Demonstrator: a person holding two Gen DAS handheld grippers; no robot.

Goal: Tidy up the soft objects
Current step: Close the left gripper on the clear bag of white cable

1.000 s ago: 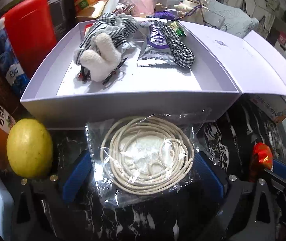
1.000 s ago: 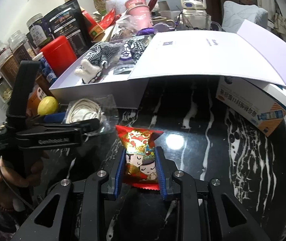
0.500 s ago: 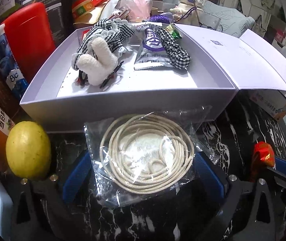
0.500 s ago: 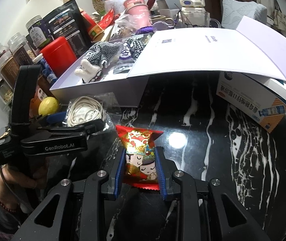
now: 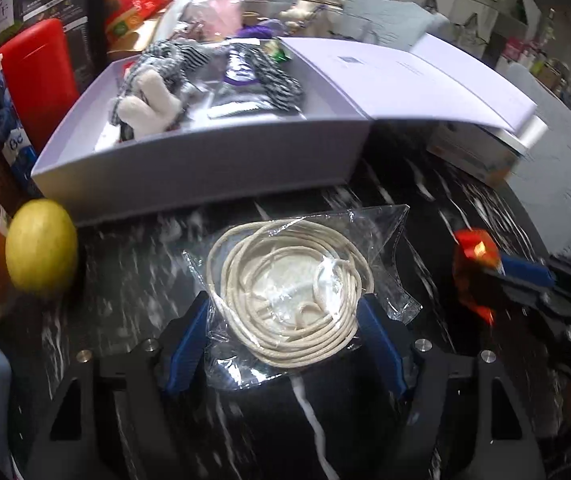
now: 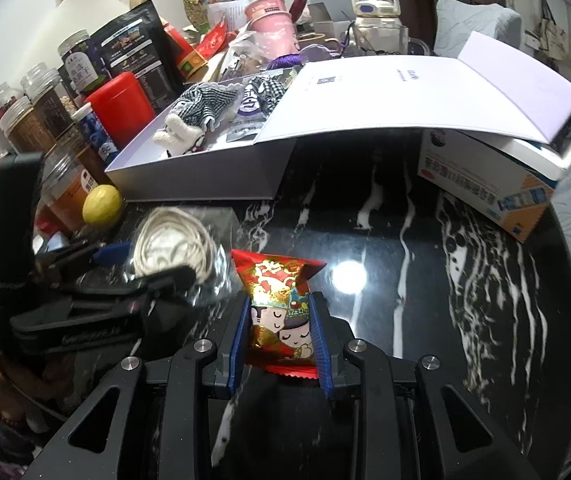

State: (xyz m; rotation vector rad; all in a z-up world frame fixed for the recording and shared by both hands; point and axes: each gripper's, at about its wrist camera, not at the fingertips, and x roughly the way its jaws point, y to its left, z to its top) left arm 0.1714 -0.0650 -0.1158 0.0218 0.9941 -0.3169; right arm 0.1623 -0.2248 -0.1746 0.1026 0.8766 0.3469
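The left gripper (image 5: 285, 336) has a clear plastic bag of coiled cream cord (image 5: 291, 300) between its blue fingers (image 5: 187, 350). Its jaws have just been closing, and the pads now sit against the bag's crinkled sides, pinching it just above the black marble desk (image 5: 133, 280). The picture from this gripper is blurred, so how firmly the pads press cannot be told. The bag hangs just in front of the near wall of the open lilac box (image 5: 205, 168), which stands toward the desk's far left edge.

Inside the box lie a black-and-white checked cloth (image 5: 173, 60), a white plush toy (image 5: 147, 98) and a purple-printed sachet (image 5: 239, 76). The box's lid (image 6: 405, 96) is folded out to the right and rests on a white and orange carton (image 6: 489, 188). A yellow lemon (image 5: 41, 250) sits on the desk beside the box's left front corner, close to the jars and a red canister (image 5: 35, 76) along the left edge.

The right gripper (image 6: 281, 344) has its fingers drawn close together on a red and gold snack packet (image 6: 279, 308) printed with two cartoon figures, holding it upright near the desk's front edge. A person's hand (image 6: 1, 376) grips the left tool's handle.
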